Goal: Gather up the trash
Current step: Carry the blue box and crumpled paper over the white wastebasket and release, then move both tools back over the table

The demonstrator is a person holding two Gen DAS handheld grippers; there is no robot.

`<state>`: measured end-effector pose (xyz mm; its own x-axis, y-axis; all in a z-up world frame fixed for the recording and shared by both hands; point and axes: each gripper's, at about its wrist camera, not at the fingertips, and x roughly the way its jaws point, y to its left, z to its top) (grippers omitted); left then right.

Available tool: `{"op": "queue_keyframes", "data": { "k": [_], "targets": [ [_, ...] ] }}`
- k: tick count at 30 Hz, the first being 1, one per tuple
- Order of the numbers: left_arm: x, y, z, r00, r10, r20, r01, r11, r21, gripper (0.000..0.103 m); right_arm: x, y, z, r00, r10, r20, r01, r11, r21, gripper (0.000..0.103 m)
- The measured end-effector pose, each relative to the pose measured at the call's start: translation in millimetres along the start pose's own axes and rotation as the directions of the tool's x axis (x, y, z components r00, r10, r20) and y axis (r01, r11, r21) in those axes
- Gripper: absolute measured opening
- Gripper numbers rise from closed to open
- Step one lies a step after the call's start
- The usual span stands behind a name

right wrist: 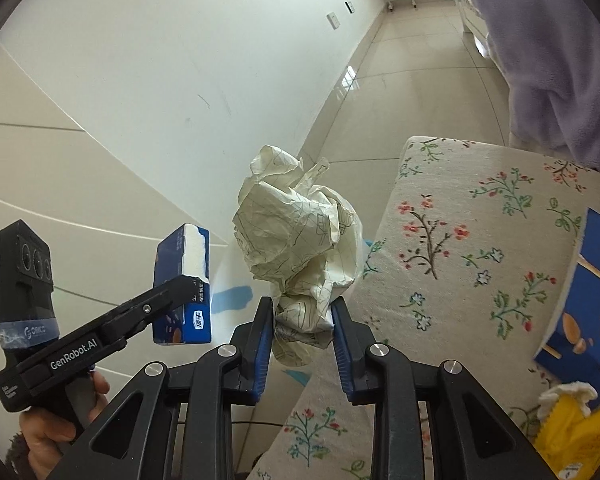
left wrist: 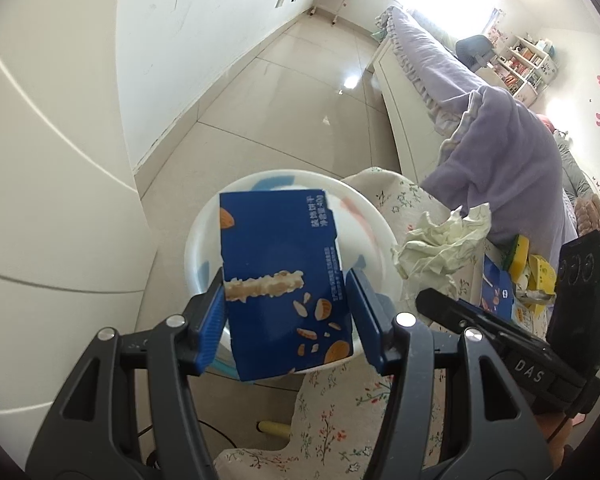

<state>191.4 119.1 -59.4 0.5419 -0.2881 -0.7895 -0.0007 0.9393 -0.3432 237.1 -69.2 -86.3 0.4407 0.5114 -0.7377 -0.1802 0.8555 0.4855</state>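
Observation:
My left gripper (left wrist: 286, 312) is shut on a blue snack box (left wrist: 280, 280) and holds it above a white bin (left wrist: 204, 240) on the floor. The same box shows in the right wrist view (right wrist: 184, 288), held by the left gripper (right wrist: 180, 284). My right gripper (right wrist: 303, 320) is shut on a crumpled paper ball (right wrist: 300, 240) and holds it in the air beside the edge of the floral table (right wrist: 460, 240). The paper ball also shows in the left wrist view (left wrist: 444, 244), right of the bin.
A second blue snack box (right wrist: 580, 300) and yellow wrappers (right wrist: 572, 428) lie on the floral table. A bed with a purple blanket (left wrist: 500, 140) stands at the right. A white wall (left wrist: 200, 60) runs along the left of the tiled floor (left wrist: 300, 100).

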Motion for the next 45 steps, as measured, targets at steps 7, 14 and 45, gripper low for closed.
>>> {"op": "queue_keyframes", "data": {
  "k": [7, 14, 45],
  "targets": [
    [-8, 14, 2, 0.997, 0.068, 0.027, -0.068, 0.997, -0.029, 0.083, -15, 0, -20, 0.999, 0.027, 0.041, -0.027, 1.0, 0.008, 0.056],
    [-14, 17, -1, 0.994, 0.107, 0.027, -0.107, 0.994, -0.005, 0.087, -28, -5, -18, 0.998, 0.013, 0.068, -0.014, 1.0, 0.025, 0.062],
    [-46, -85, -58, 0.995, 0.089, -0.04, -0.079, 0.976, 0.201, 0.1, -203, -96, -101, 0.886, -0.456, 0.084, 0.455, 0.89, 0.027, 0.079]
  ]
}}
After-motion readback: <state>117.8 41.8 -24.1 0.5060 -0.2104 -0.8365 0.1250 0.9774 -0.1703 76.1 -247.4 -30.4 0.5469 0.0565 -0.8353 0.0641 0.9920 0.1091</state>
